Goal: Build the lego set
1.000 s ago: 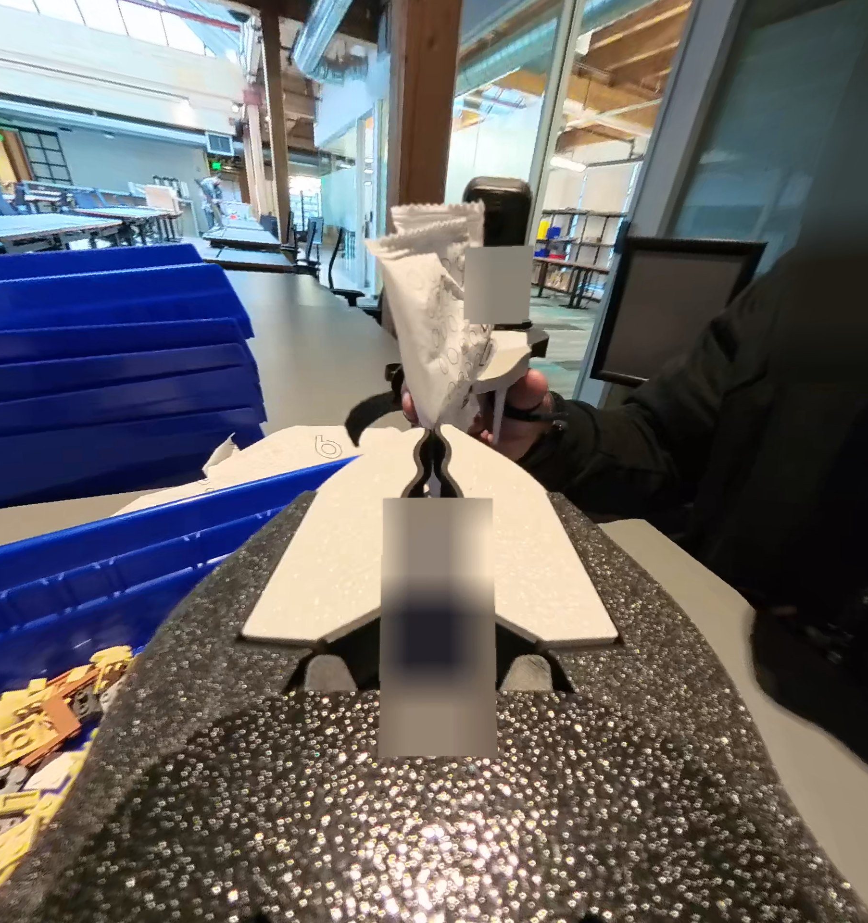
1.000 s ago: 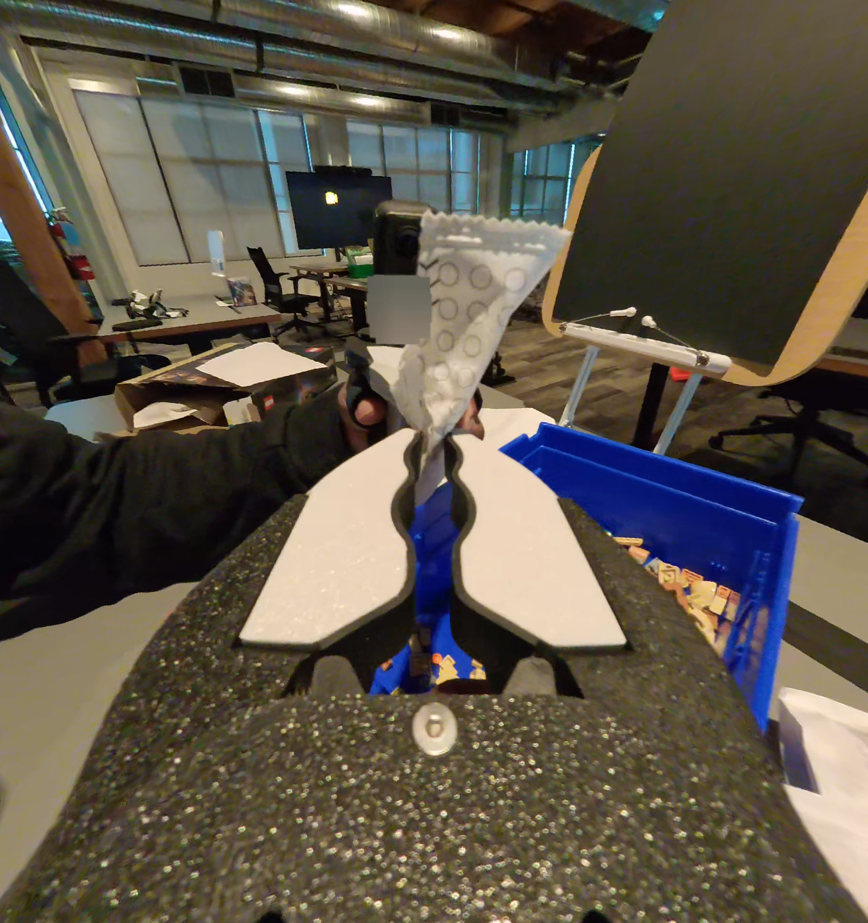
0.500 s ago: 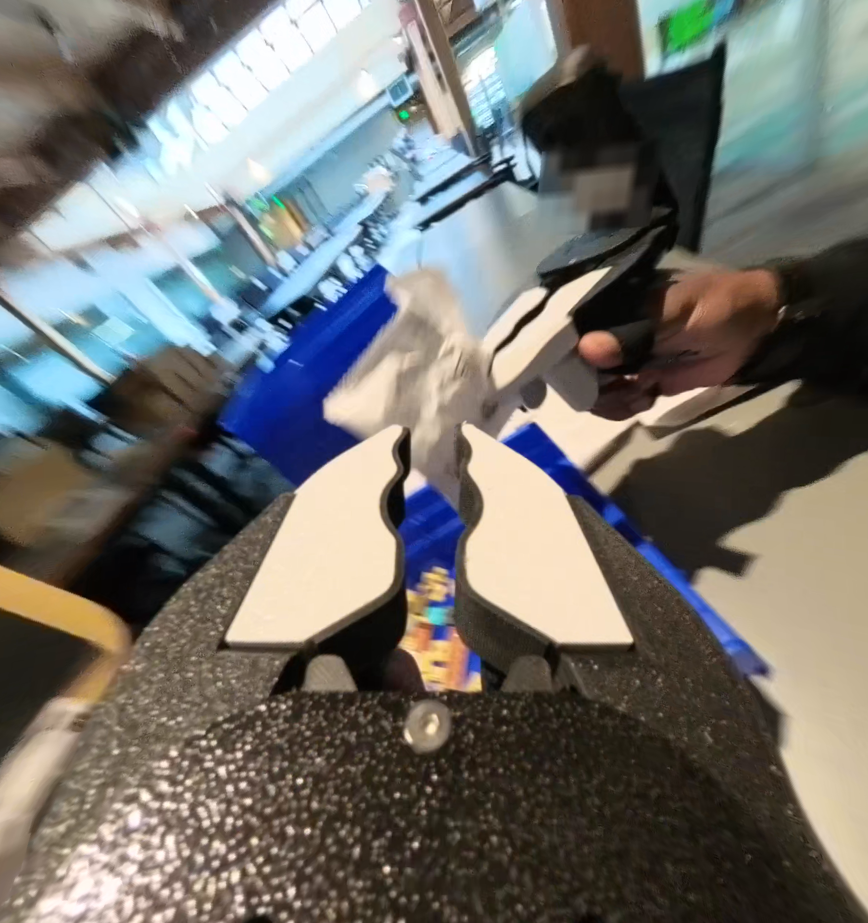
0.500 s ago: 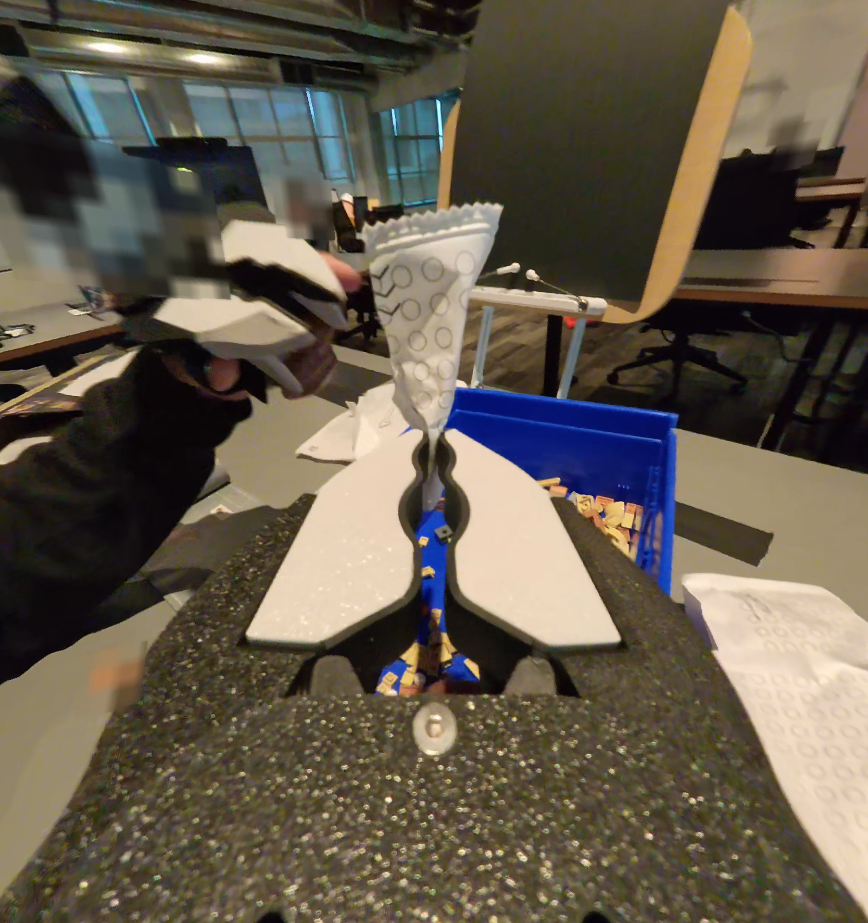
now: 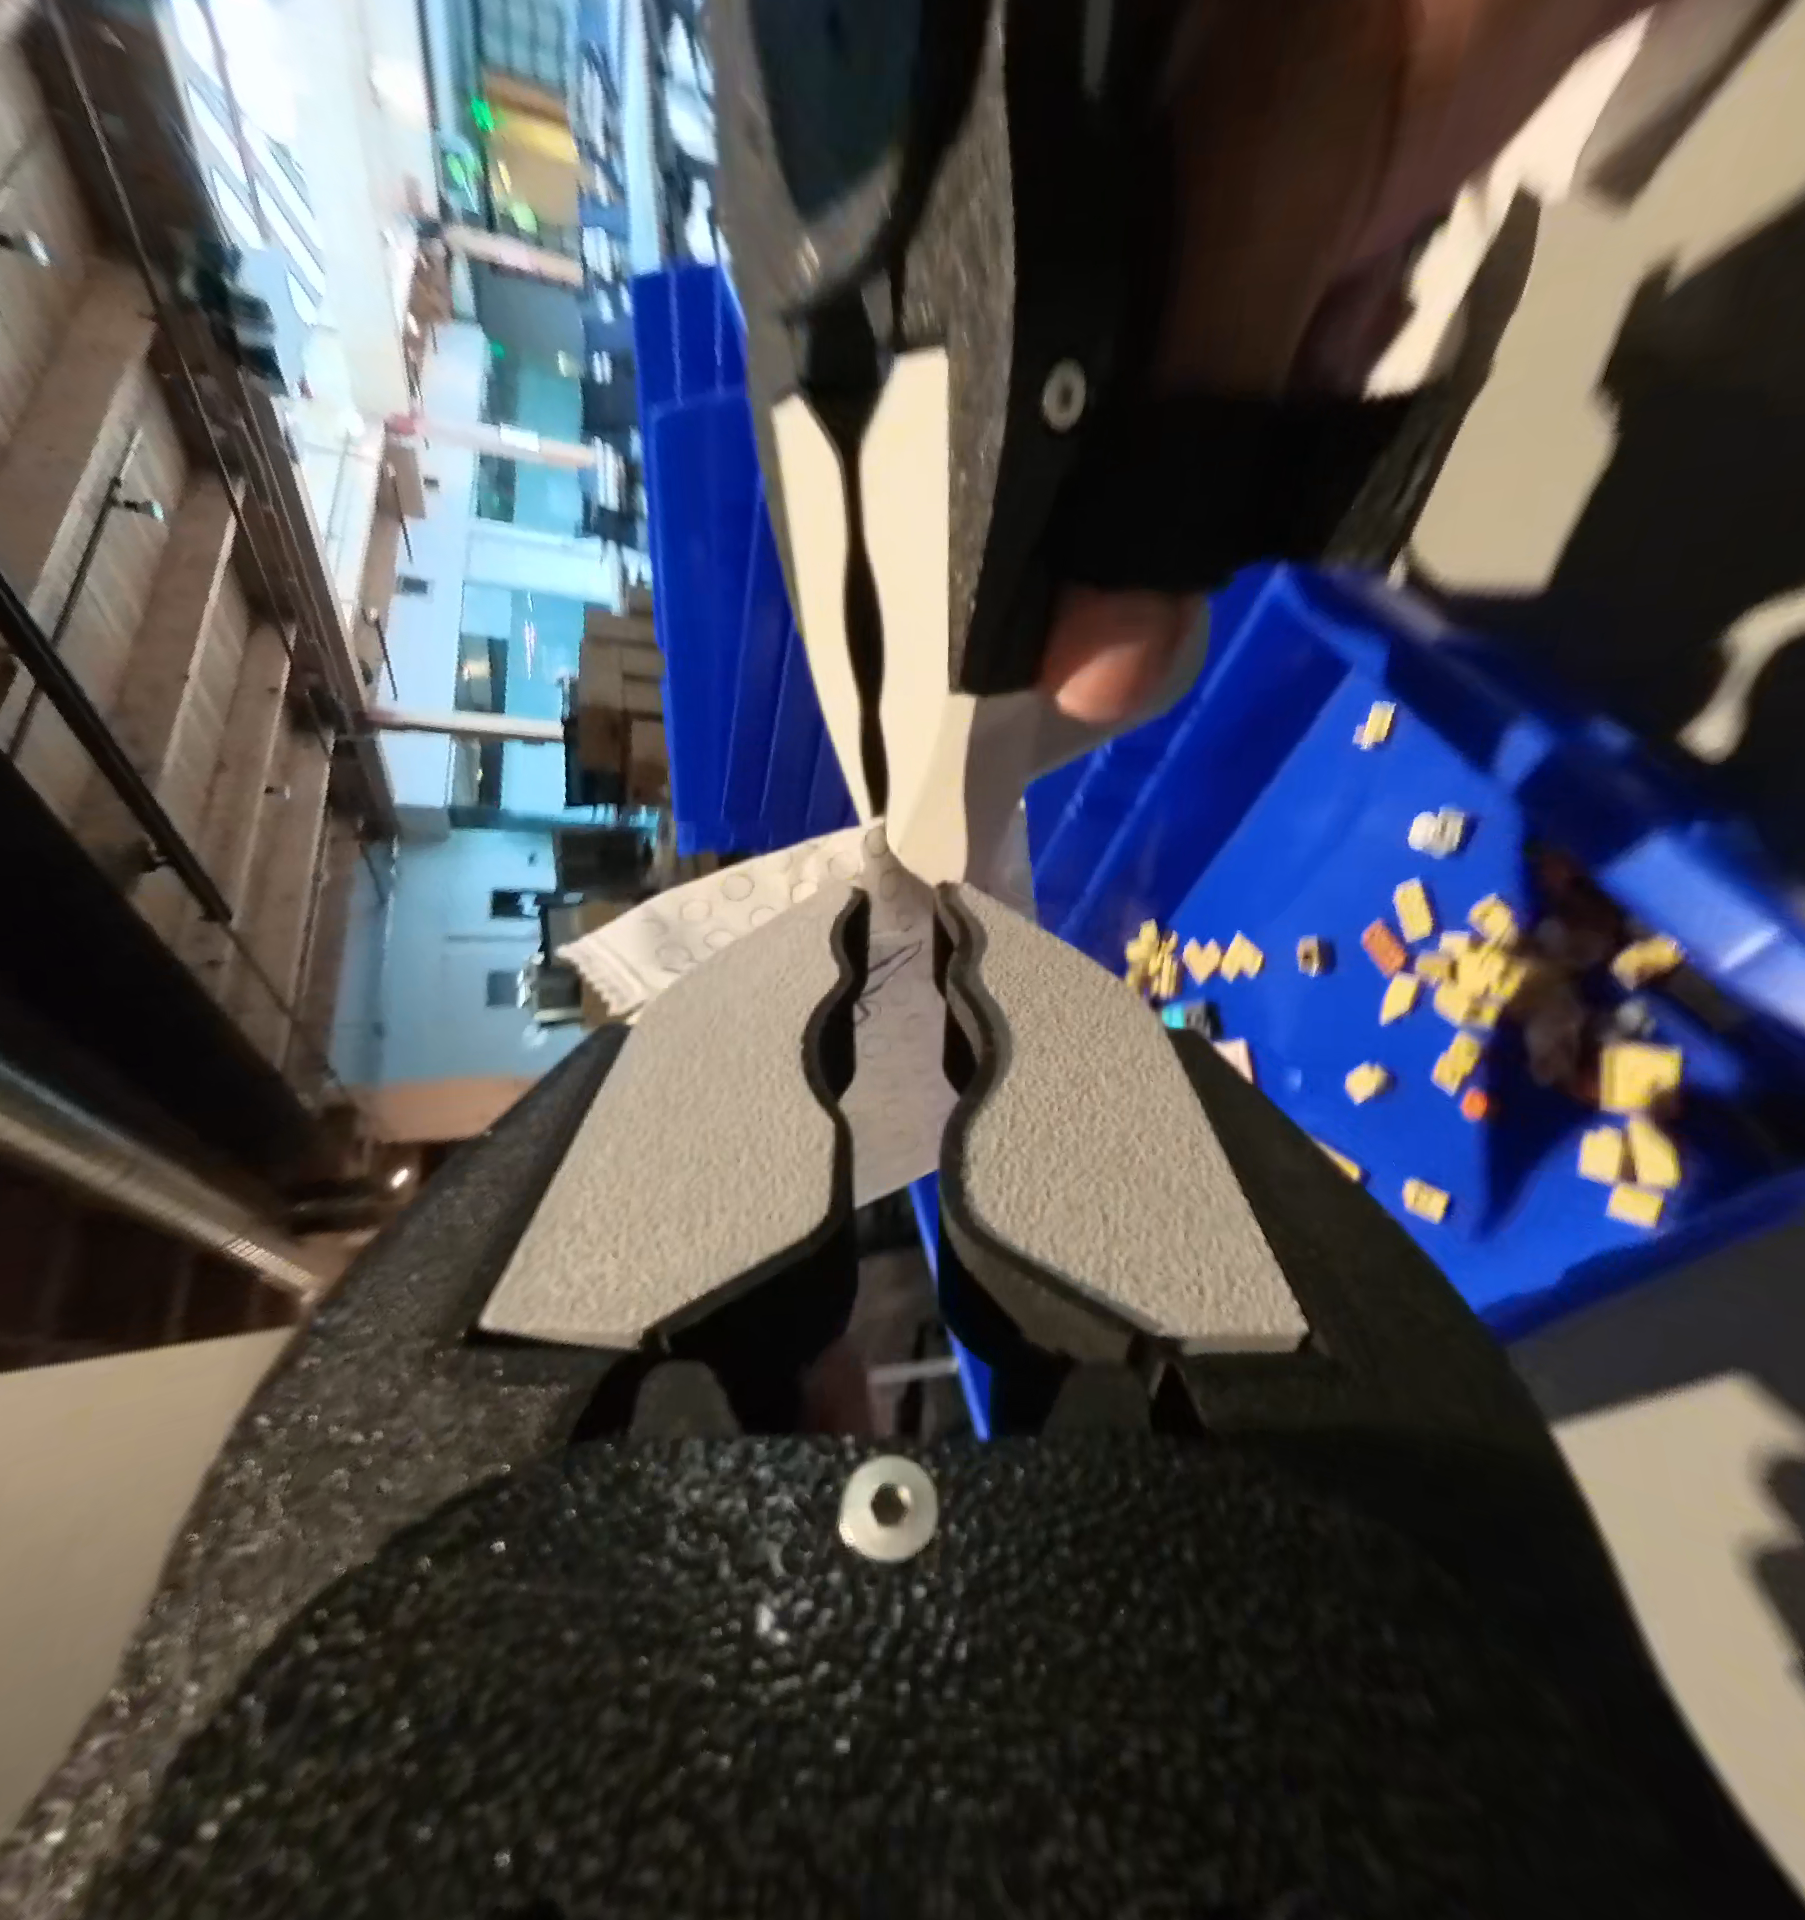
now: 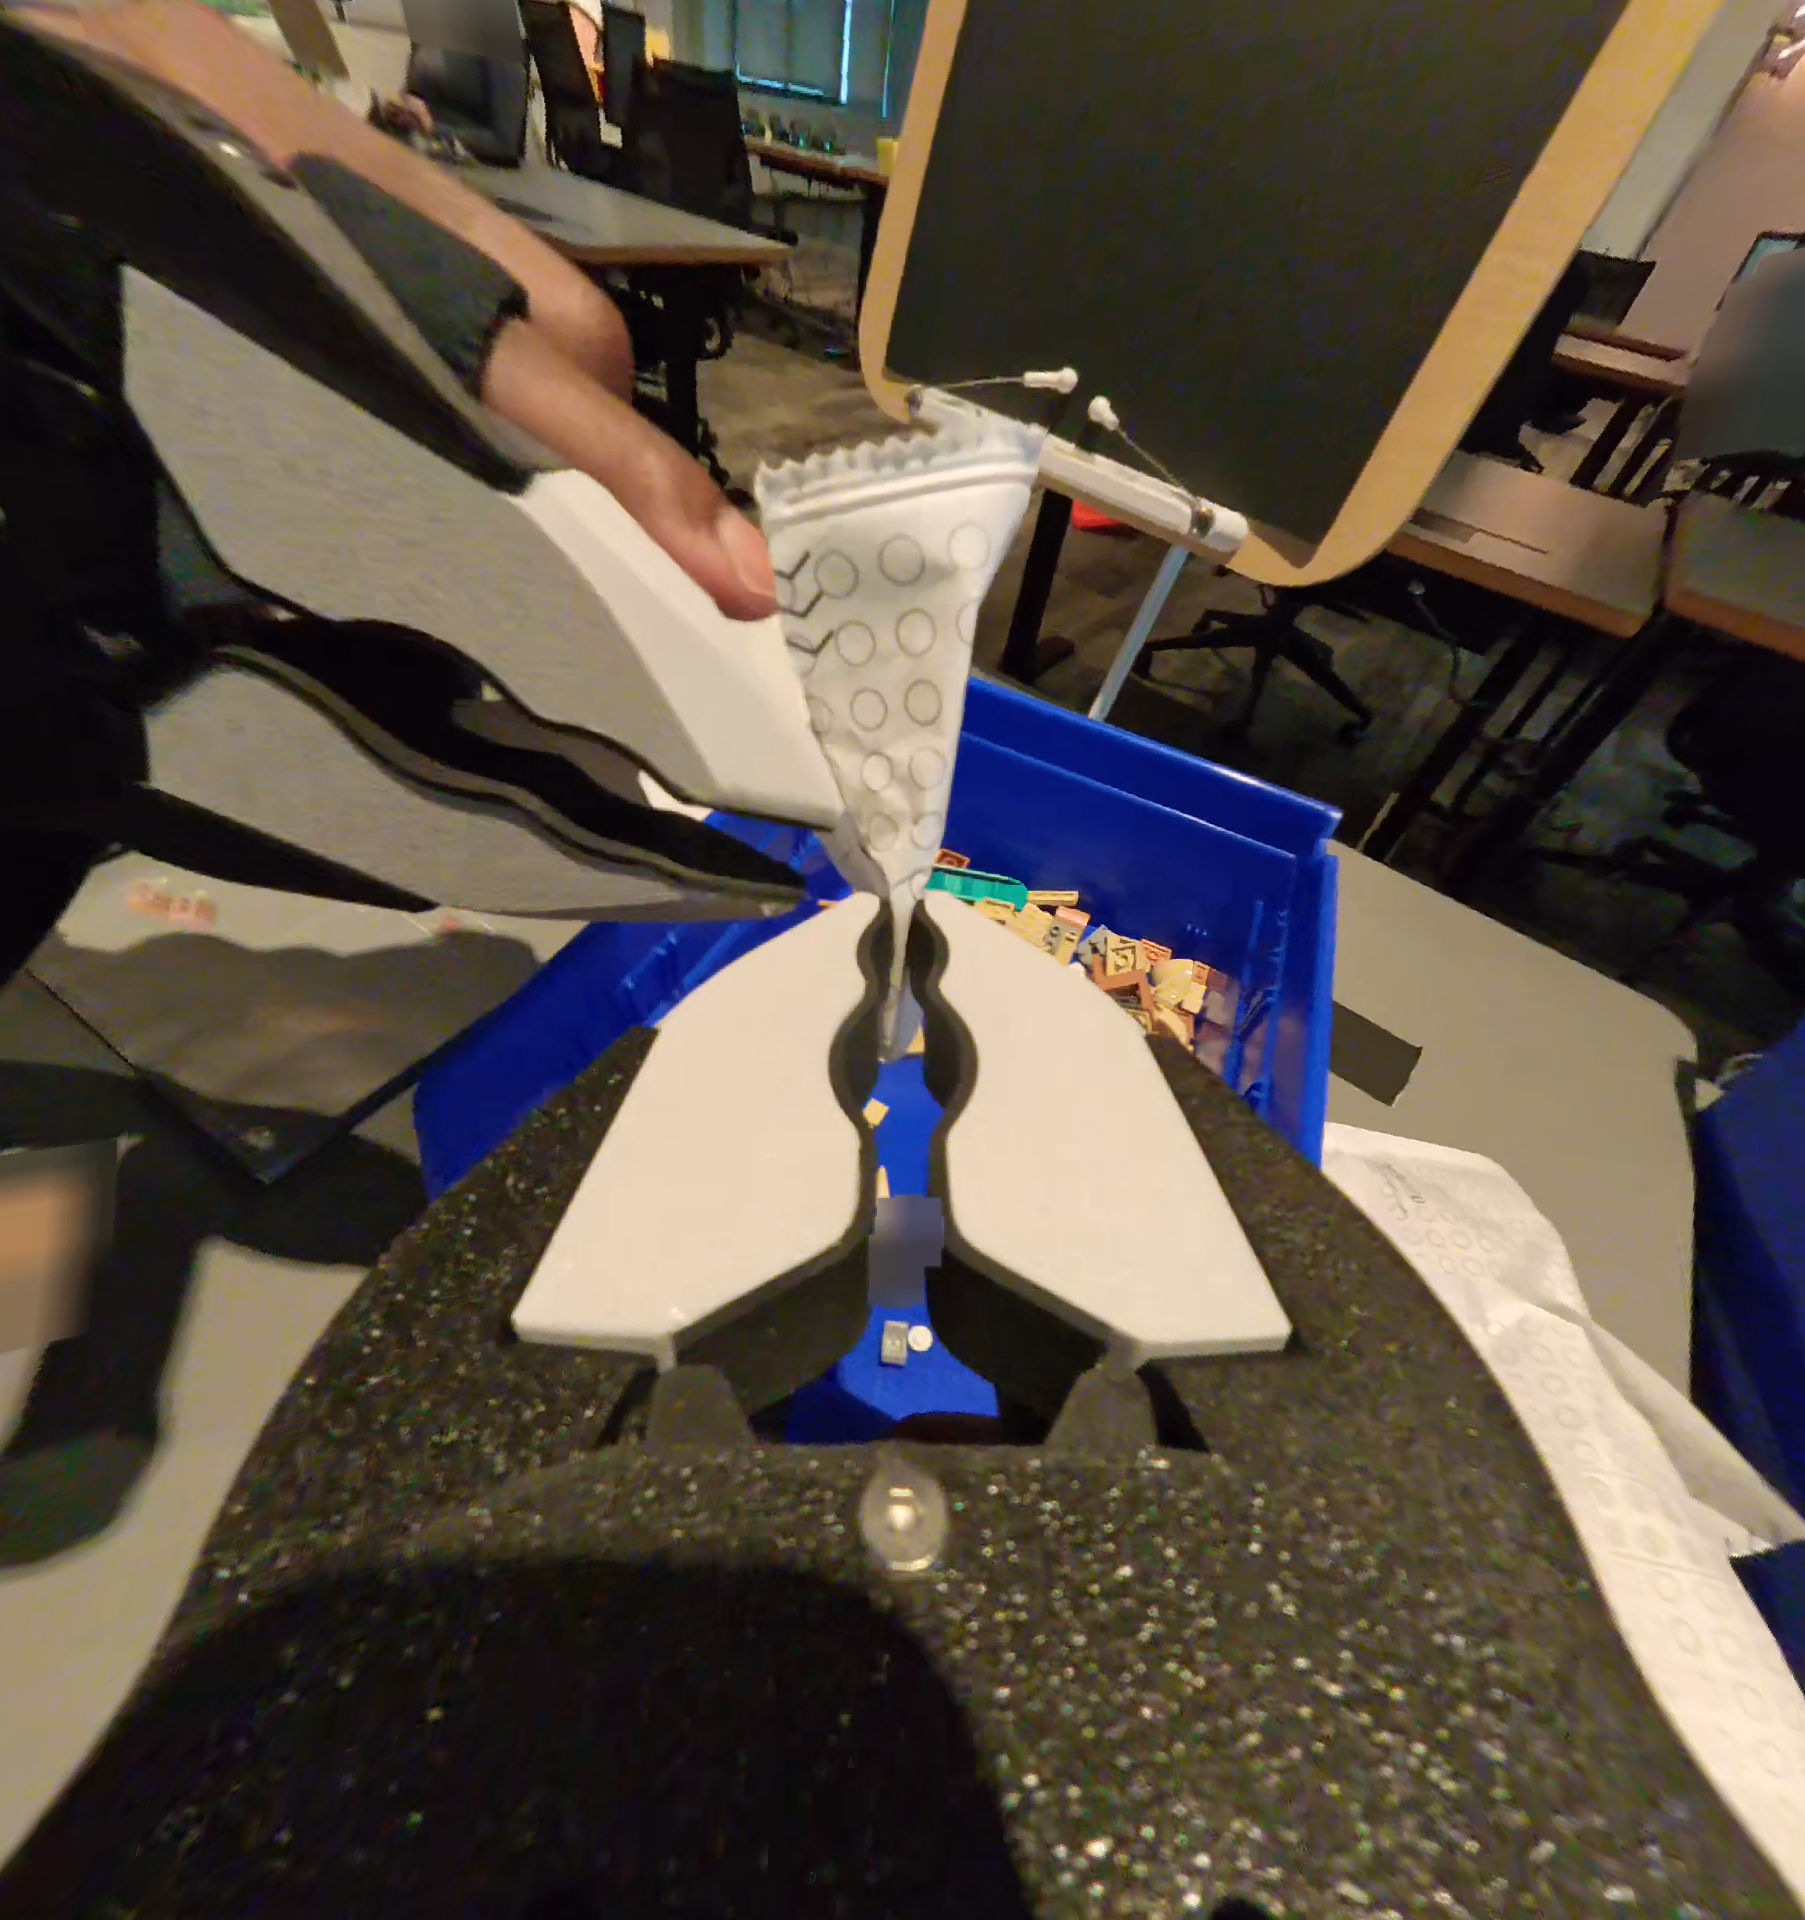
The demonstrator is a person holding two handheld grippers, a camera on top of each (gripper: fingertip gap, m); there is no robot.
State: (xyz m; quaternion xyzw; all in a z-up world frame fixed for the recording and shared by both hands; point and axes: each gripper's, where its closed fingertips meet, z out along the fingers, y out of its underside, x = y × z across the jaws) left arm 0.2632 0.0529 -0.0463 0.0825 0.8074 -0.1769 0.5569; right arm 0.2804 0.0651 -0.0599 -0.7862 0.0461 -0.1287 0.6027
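Note:
A white paper bag [image 6: 898, 644] printed with circles stands upright, pinched at its bottom end by my right gripper [image 6: 903, 914], which is shut on it above a blue bin [image 6: 1137, 748]. Loose tan, yellow and brown lego pieces [image 6: 1116, 956] lie in the bin. My left gripper [image 6: 820, 857] comes in from the left, rolled on its side, and touches the bag just above the right fingertips. In the left wrist view my left gripper [image 5: 898, 909] has its jaws narrowly apart with the bag [image 5: 893, 1049] between them. There the right gripper [image 5: 877, 810] reaches down from above, and the pieces [image 5: 1469, 977] lie in the bin [image 5: 1293, 644].
A second white paper bag [image 6: 1500, 1351] lies flat on the grey table [image 6: 1500, 987] at the right. A dark board with a wooden edge [image 6: 1241, 208] stands behind the bin. Stacked blue bins [image 5: 711, 520] show in the left wrist view. A person's hand [image 6: 607, 436] holds the left gripper. Left and right tips are no more than a few centimetres apart.
My left gripper let go of the bag, swung away, rolled sideways and came back against it from the left. My right gripper kept its hold and tilted down over the bin.

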